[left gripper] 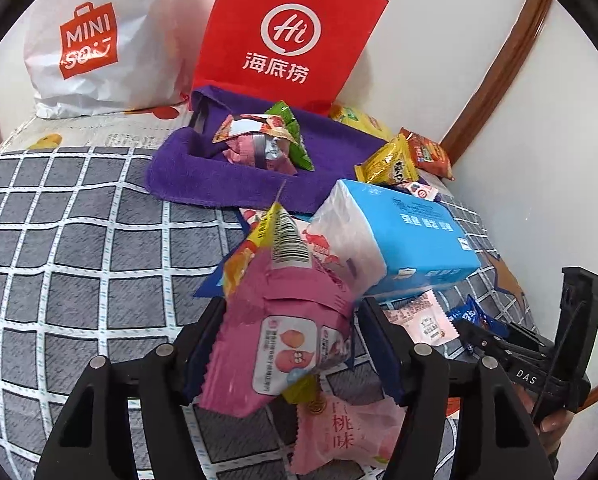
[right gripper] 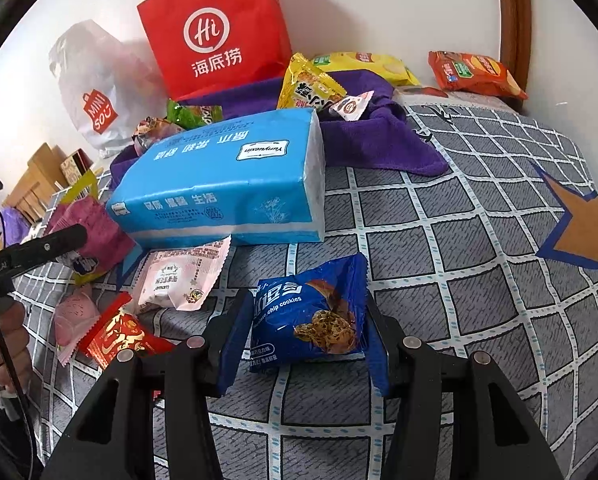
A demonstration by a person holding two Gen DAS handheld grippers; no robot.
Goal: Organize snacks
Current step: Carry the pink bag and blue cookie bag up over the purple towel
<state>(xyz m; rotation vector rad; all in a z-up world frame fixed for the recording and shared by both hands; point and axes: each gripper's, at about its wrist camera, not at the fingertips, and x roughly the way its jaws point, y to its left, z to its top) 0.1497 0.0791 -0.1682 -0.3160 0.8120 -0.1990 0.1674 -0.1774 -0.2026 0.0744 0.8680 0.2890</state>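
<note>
I am gripping a pink snack packet between the pads of my left gripper, lifted above the checked bedspread in front of the blue tissue pack. My right gripper is clamping a blue cookie packet lying on the bedspread, just before the tissue pack.

At the upper left of your left wrist view, the white bag reads "MINI SO". Beside it the red bag shows "Hi" and "海底捞". In your right wrist view, the blue tissue pack says "Yunyuexin", and the blue cookie packet at lower centre reads "chip cookies".
</note>
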